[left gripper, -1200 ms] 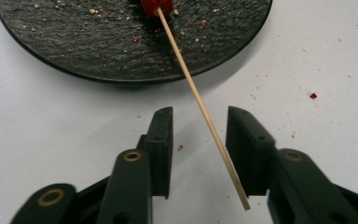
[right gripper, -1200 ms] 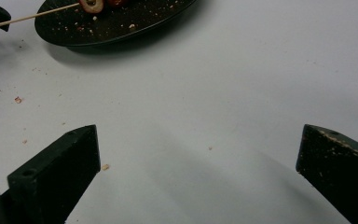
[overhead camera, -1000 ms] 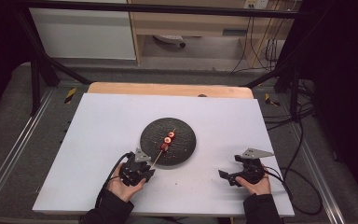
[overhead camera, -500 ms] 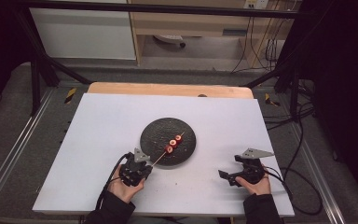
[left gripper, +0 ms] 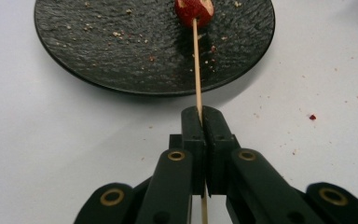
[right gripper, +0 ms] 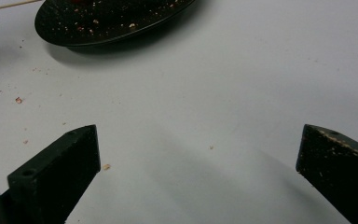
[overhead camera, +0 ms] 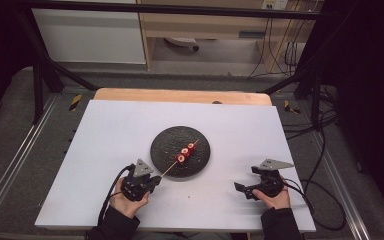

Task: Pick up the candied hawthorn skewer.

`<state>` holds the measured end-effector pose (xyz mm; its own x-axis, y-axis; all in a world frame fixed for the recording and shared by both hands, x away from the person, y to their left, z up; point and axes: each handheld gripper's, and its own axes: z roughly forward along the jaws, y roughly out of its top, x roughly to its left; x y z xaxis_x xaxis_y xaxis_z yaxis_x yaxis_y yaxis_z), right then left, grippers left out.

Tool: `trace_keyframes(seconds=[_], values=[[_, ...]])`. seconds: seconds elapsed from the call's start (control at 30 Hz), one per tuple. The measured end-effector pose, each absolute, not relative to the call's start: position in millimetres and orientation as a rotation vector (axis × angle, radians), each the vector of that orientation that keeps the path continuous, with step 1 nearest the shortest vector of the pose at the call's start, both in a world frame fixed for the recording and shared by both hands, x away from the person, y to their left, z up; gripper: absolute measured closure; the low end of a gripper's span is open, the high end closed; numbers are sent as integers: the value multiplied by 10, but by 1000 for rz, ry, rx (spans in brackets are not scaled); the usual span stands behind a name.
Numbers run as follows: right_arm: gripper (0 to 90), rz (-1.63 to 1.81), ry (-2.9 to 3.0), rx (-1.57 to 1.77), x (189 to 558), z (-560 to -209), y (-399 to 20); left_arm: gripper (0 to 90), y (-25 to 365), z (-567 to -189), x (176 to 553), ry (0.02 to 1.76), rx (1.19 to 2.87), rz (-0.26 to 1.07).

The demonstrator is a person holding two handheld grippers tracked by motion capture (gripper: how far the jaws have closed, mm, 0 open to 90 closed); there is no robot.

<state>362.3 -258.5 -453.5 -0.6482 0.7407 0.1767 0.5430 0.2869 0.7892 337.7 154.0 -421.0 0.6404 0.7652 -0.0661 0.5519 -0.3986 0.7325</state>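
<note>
Left claw [left gripper: 200, 116] clamped on skewer [left gripper: 196, 70]; stick points away over plate [left gripper: 98, 56]. Right claw [right gripper: 198, 172] open, empty.

Your white tabletop [overhead camera: 130, 130] lies on a wooden bench top [overhead camera: 180, 95], whose bare strip shows along the far edge. Grey floor [overhead camera: 10, 145] surrounds the table on both sides. Beyond the table stands a white cabinet [overhead camera: 90, 35], with a light wood shelf unit [overhead camera: 205, 22] just beside it. Black frame bars [overhead camera: 40, 75] cross behind the table. Cables [overhead camera: 280, 55] hang beyond its far right corner. The surroundings are dim.
</note>
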Motion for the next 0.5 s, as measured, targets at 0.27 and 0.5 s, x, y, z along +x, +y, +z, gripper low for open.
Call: trace_keyframes(seconds=[0.27, 0.5], values=[[5, 1301, 2329, 1205, 3623, -4535, -2576, 882, 1753, -4212, 3333, 980, 2042, 357], [5, 1315, 2325, 1205, 3620, -4516, -2531, 882, 1942, -4249, 3291, 963, 1999, 359]])
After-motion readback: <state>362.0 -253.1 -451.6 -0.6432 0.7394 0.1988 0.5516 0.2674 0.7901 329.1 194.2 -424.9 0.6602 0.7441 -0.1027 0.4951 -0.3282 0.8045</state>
